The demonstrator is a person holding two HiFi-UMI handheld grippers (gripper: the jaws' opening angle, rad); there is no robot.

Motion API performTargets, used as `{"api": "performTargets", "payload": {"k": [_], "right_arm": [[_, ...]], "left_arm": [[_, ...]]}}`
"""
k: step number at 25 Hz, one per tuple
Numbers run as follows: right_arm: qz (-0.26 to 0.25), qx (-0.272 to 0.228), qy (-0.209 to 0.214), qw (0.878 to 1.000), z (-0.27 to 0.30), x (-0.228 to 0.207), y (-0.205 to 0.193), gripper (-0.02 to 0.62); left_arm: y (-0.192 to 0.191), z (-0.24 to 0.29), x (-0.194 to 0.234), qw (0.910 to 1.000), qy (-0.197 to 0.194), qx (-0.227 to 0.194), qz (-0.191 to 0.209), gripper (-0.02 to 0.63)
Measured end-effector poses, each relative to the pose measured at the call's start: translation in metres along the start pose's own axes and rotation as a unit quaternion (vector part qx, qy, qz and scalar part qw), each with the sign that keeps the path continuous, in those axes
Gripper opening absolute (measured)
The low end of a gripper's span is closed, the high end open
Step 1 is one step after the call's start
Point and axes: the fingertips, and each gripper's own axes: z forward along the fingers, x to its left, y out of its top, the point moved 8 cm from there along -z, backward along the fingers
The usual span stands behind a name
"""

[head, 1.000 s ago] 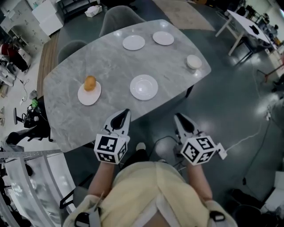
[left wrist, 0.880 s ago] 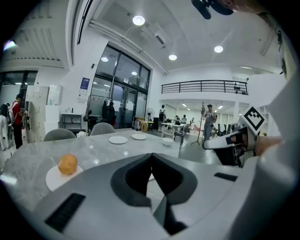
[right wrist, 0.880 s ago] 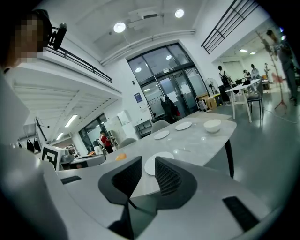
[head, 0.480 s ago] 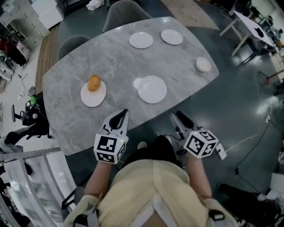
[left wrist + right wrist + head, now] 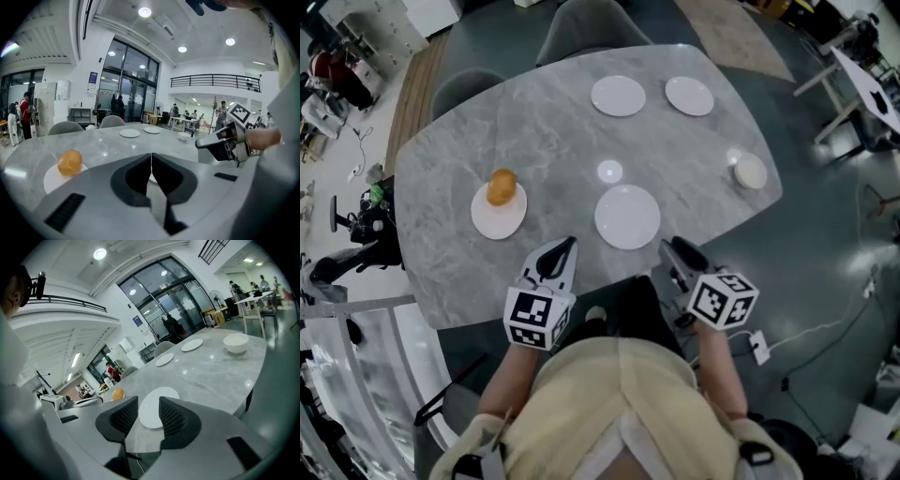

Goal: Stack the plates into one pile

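Plates, four, white, are lying singly on the grey marbled table [image 5: 441, 234], none stacked.

1. Nearest plate [image 5: 627, 217]: empty, sitting just ahead of the right claw [image 5: 670, 247] and a little toward the left claw [image 5: 568, 244], touching neither.
2. Left plate [image 5: 497, 216]: carrying a round orange food item [image 5: 501, 186], lying ahead of the left claw and out to its left.
3. Two far plates [image 5: 618, 96] [image 5: 689, 96]: empty, resting side by side well beyond both claws, near the table's far edge.
4. Small white bowl [image 5: 750, 172]: standing ahead of the right claw and off to its right, close to the table's edge.
5. Left claw: jaws pressing together with nothing pinched, hovering over the near edge of the table.
6. Right claw: jaws opening and standing wide, gripping nothing. The nearest plate is showing through the gap, farther ahead and untouched.
7. Grey chairs [image 5: 591, 23]: standing at the far side of the table, well beyond both claws.
8. Person in a pale yellow top [image 5: 609, 403]: standing behind both claws and holding one in each hand.
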Motion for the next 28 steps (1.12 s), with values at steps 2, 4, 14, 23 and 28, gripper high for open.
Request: {"api": "performTargets", "payload": {"k": [2, 4, 14, 23, 28], "right_arm": [[-0.003, 0.017, 0.006, 1.0, 0.01, -0.009, 0.009, 0.118], [-0.003, 0.037, 0.014, 0.999, 0.02, -0.016, 0.012, 0.118], [-0.003, 0.112, 0.046, 0.993, 0.063, -0.05, 0.021, 0.118], [-0.01, 0.182, 0.055, 0.982, 0.095, -0.07, 0.022, 0.118], [-0.015, 0.221, 0.065, 0.973, 0.112, -0.081, 0.019, 0.118]], "left_arm": [[0.004, 0.013, 0.001, 1.0, 0.007, 0.001, 0.0, 0.003], [0.005, 0.023, 0.003, 0.9999, 0.015, 0.003, -0.005, 0.003], [-0.005, 0.061, 0.004, 0.9976, 0.043, 0.047, -0.027, 0.003], [-0.013, 0.073, 0.007, 0.9928, 0.08, 0.073, -0.052, 0.003], [-0.024, 0.08, 0.005, 0.9879, 0.104, 0.091, -0.069, 0.003]]}}
